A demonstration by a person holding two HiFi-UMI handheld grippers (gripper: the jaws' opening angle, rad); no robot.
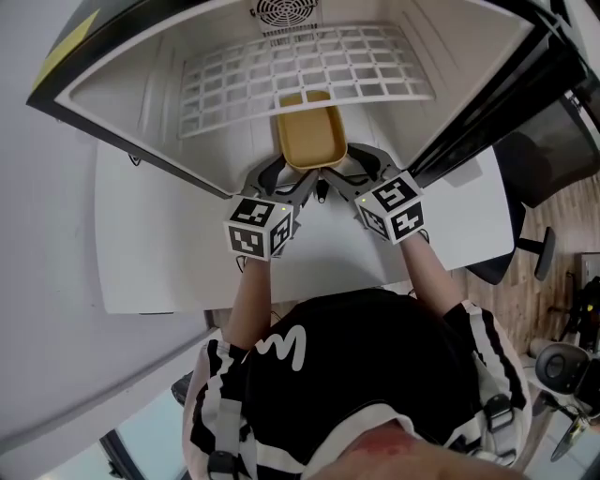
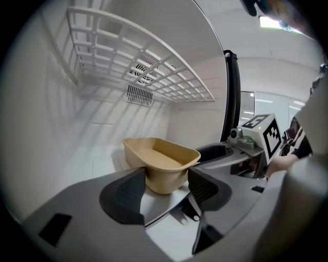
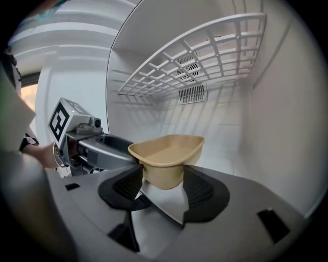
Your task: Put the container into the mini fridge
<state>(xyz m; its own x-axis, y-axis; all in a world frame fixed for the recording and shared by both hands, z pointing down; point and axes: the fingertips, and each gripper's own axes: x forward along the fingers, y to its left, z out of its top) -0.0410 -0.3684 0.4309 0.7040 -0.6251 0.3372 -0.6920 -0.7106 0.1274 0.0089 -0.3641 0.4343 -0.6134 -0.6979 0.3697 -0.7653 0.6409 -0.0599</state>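
Note:
A tan, open-topped container (image 1: 309, 139) sits in the mouth of the white mini fridge (image 1: 141, 84), under its wire shelf. My left gripper (image 1: 284, 176) is shut on the container's near left corner. At the near right corner my right gripper (image 1: 364, 169) is shut on it too. In the left gripper view the container (image 2: 161, 161) fills the gap of the left gripper (image 2: 164, 185), its base between the black pads (image 2: 128, 192). The right gripper view shows the container (image 3: 166, 156) likewise clamped in the right gripper (image 3: 163, 185). Whether its base touches the fridge floor is hidden.
The white wire shelf (image 1: 300, 70) spans the fridge above the container, with a fan vent (image 1: 286, 11) on the back wall. A black door edge (image 1: 487, 122) stands to the right. The fridge rests on a white table (image 1: 169, 244). A dark chair (image 1: 548, 150) is at right.

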